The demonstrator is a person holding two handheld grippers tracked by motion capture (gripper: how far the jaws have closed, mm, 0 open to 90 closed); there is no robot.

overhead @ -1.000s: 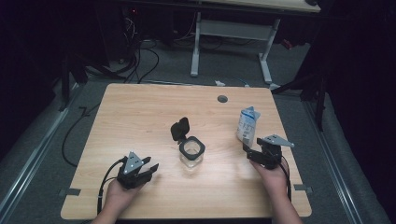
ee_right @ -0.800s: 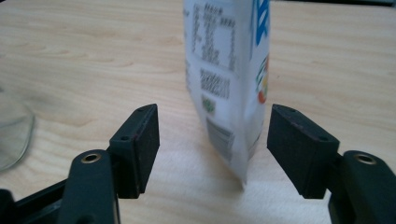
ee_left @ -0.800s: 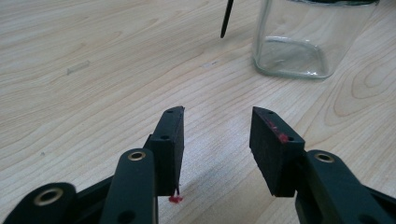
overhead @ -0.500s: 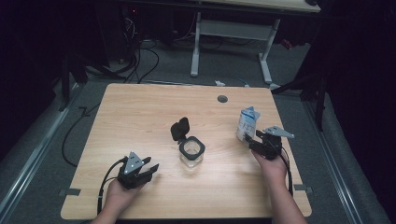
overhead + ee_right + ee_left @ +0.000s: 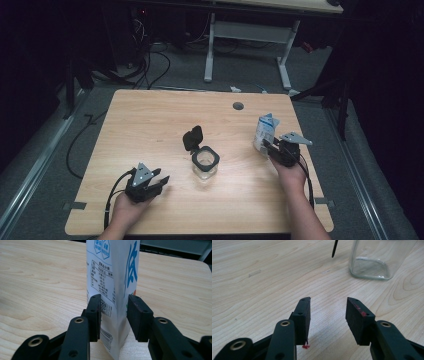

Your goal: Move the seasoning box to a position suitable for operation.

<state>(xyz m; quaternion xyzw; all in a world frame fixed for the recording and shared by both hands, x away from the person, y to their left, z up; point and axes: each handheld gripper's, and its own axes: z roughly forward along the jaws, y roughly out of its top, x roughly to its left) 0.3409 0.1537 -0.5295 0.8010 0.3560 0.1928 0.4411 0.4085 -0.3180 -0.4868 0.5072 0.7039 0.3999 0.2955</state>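
A white and blue milk carton (image 5: 264,131) stands upright near the table's right edge. My right gripper (image 5: 268,146) reaches it from the near side. In the right gripper view its jaws have just been closing and the pads (image 5: 95,315) now press both sides of the carton (image 5: 112,277) low down. A square glass jar (image 5: 205,162) stands mid-table with its black flip lid (image 5: 193,138) hinged open behind it. My left gripper (image 5: 159,182) rests at the front left, open, with bare wood between its jaws (image 5: 328,312). The jar (image 5: 372,262) stands ahead of it to the right.
The wooden table (image 5: 150,115) has a round cable hole (image 5: 238,106) near its far edge. Beyond the table stand a white desk frame (image 5: 250,45) and cables on the floor (image 5: 145,60). Dark surroundings lie past both side edges.
My right gripper has moved forward up to the carton and its jaws have closed from wide open onto it. The left gripper, the jar and the carton have stayed in place.
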